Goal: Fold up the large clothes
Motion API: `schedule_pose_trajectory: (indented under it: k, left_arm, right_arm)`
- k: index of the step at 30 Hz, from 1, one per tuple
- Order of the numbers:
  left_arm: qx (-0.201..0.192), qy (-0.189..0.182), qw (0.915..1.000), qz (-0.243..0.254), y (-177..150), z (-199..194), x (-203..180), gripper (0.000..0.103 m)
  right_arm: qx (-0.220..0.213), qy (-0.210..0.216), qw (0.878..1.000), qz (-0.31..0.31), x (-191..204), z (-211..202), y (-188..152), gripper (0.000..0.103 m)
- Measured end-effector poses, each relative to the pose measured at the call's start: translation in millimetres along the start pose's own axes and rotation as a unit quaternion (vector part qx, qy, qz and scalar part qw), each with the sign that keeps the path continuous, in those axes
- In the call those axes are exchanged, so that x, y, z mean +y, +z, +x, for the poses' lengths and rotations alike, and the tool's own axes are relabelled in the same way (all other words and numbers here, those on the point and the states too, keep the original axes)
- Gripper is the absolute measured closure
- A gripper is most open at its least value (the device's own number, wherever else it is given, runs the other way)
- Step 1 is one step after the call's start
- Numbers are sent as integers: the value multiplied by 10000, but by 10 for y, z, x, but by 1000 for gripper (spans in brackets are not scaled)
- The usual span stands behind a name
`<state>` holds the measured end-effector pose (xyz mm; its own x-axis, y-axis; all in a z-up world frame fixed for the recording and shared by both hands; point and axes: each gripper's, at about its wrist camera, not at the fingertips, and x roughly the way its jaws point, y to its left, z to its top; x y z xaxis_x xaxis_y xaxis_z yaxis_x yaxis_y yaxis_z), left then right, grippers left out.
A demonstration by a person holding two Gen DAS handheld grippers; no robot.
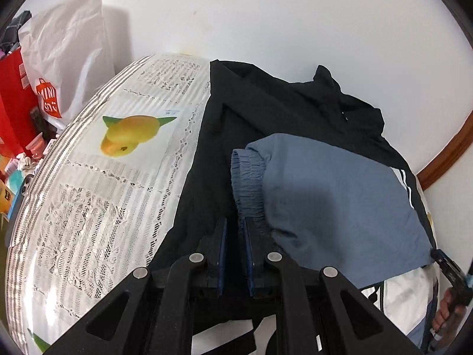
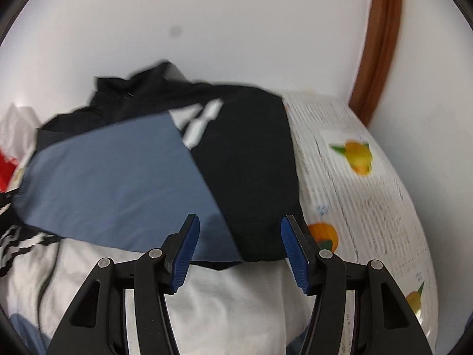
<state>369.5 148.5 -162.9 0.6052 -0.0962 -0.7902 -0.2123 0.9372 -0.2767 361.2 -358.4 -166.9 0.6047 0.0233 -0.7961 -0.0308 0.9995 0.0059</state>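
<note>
A large black, blue and white jacket [image 1: 334, 183] lies on the table, its blue sleeve with the gathered cuff [image 1: 245, 183] folded across the black body. My left gripper [image 1: 236, 224] is nearly shut on black fabric of the jacket, right beside the cuff. In the right wrist view the jacket [image 2: 118, 183] shows blue and black panels with white stripes [image 2: 198, 121] and a white panel in front. My right gripper [image 2: 239, 230] is open and empty, its blue pads on either side of the jacket's near folded edge. It also shows at the left wrist view's right edge [image 1: 449, 269].
The table wears a lace cloth under clear plastic with printed fruit [image 1: 127, 136] [image 2: 357, 153]. Left of the table stand a white Miniso bag [image 1: 59, 68], a red box [image 1: 11, 100] and small clutter. A white wall lies behind, with brown wooden trim [image 2: 381, 47] at the right.
</note>
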Motion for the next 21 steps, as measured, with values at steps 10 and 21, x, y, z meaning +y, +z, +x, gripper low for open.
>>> schedule_pose_trajectory:
  k: [10,21]
  left_arm:
    - [-222,102,9985,480,-110,-387,-127,92]
    - [-305,210,9978,550,-577,-1052,56,69]
  right_arm:
    - [27,-49,9996,262,-79,-283,-95,45]
    - [28,-224,9988,441,-377,-1113,-748,37]
